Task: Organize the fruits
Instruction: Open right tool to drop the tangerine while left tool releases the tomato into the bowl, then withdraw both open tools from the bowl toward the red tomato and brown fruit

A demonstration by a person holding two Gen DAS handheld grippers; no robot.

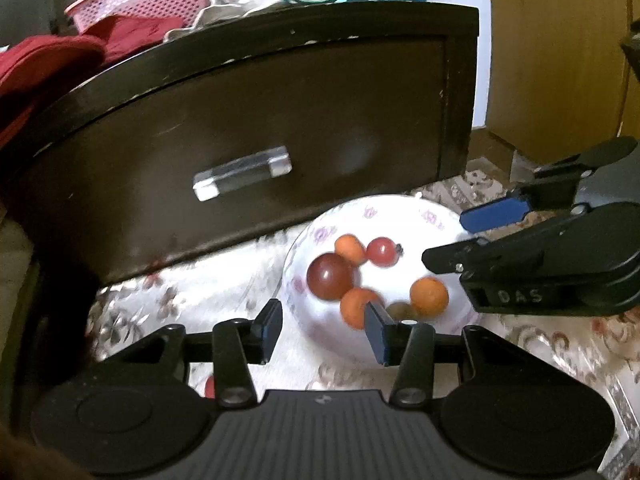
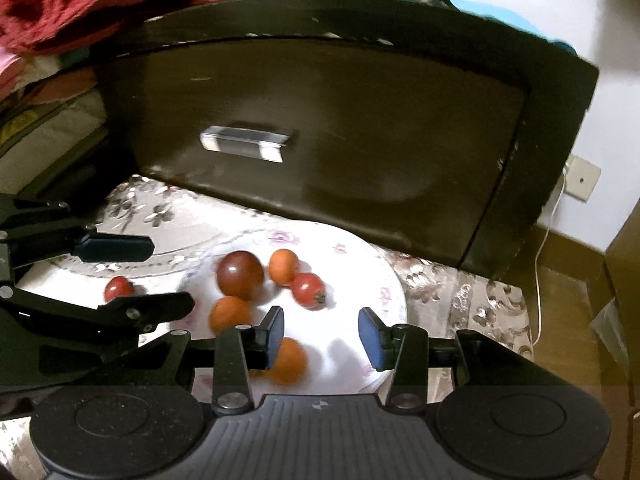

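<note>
Fruits: five small round ones lie in the white floral plate — a large dark red tomato, a small red cherry tomato with its stem at about 4 o'clock, and three small orange fruits, too blurred to name more closely.
Stray fruit: one more red cherry tomato sits off the plate at its 9 o'clock, on the patterned tablecloth.
Handling: I judge them all light, smooth-skinned and ready to roll; the tomatoes are likely soft and will bruise or split under a hard pinch.
Hold: pads across the widest middle, gentle closing, stem kept clear of the pads.
Left gripper: jaws apart and holding nothing, hovering at the plate's 8 o'clock rim, its right pad just in front of one orange fruit.
Right gripper: jaws apart and empty, over the plate's 5 o'clock part, an orange fruit just beside its left pad.
Edges: the plate's raised rim keeps the fruits in; the stray tomato has no such guard.
Room: a dark wooden drawer front with a metal handle stands close at 12 o'clock; open cloth lies at 3 and 9 o'clock, though the two grippers crowd each other over the plate.
</note>
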